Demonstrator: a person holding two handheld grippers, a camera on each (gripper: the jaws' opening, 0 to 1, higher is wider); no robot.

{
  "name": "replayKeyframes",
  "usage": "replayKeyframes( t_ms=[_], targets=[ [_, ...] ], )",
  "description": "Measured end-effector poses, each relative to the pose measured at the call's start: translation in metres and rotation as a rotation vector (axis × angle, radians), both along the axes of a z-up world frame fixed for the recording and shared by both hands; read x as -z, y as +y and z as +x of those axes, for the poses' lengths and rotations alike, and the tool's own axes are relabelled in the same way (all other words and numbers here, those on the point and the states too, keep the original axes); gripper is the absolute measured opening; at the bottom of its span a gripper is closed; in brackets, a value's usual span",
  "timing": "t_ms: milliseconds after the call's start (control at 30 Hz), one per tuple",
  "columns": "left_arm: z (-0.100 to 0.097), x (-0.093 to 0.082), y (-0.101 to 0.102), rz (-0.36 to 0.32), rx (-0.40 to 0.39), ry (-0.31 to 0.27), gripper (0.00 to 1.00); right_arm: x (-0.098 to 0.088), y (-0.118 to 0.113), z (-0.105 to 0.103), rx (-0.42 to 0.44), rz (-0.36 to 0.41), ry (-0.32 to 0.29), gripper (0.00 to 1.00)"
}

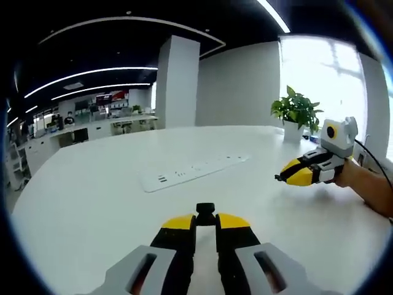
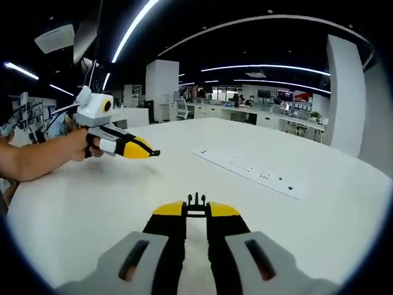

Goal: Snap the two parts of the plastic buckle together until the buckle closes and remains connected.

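White surface: a broad round-edged table carries everything; its top is bare around both grippers.
Left gripper: yellow-tipped jaws nearly closed, pinching a small black buckle part that sticks out just past the tips, above the table's near edge.
Left gripper, seen from the right gripper view: held by a hand above the table's left side, jaws together with a dark bit at the tip; too small to tell more.
Right gripper: jaws nearly closed on the other black buckle part, the pronged piece, prongs pointing away from the camera.
Right gripper, seen from the left gripper view: held by a hand over the table's right side, tips together, well apart from the left gripper.
Buckle state: two halves separate, one in each gripper.
Power strip: long white socket strip lying flat toward the middle of the table, beyond both grippers, nothing touching it.
Potted plant: green leaves in a white pot at the far right edge of the table, behind the right gripper.
Surroundings: white column, desks with monitors farther back, bright window behind the plant, strip lights overhead.
Obstruction: nothing lies between the two grippers.
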State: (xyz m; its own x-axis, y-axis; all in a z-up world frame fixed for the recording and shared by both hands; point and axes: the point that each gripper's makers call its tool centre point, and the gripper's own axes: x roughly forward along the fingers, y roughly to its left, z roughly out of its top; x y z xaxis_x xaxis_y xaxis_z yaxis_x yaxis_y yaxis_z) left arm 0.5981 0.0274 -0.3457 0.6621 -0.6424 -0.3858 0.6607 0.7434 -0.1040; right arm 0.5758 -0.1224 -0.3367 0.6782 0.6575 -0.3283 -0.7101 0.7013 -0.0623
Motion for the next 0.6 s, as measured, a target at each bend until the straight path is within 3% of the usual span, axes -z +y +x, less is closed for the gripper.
replayKeyframes(
  t_ms=[200, 333, 433, 600],
  targets=[
    [-0.002, 0.007, -0.006, 0.108, 0.021, -0.048, 0.11, 0.000, -0.011, 0.010, 0.065, -0.004, 0.027, 0.10],
    [-0.004, 0.005, -0.010, 0.106, 0.030, -0.057, 0.11, 0.000, -0.013, 0.012, 0.079, -0.005, 0.017, 0.10],
    [-0.004, 0.001, -0.012, 0.047, 0.022, -0.036, 0.11, 0.000, -0.016, 0.014, 0.090, -0.007, 0.008, 0.10],
    [0.000, -0.001, -0.006, 0.033, 0.005, -0.045, 0.11, -0.002, -0.019, 0.015, 0.107, -0.001, -0.001, 0.10]
  ],
)
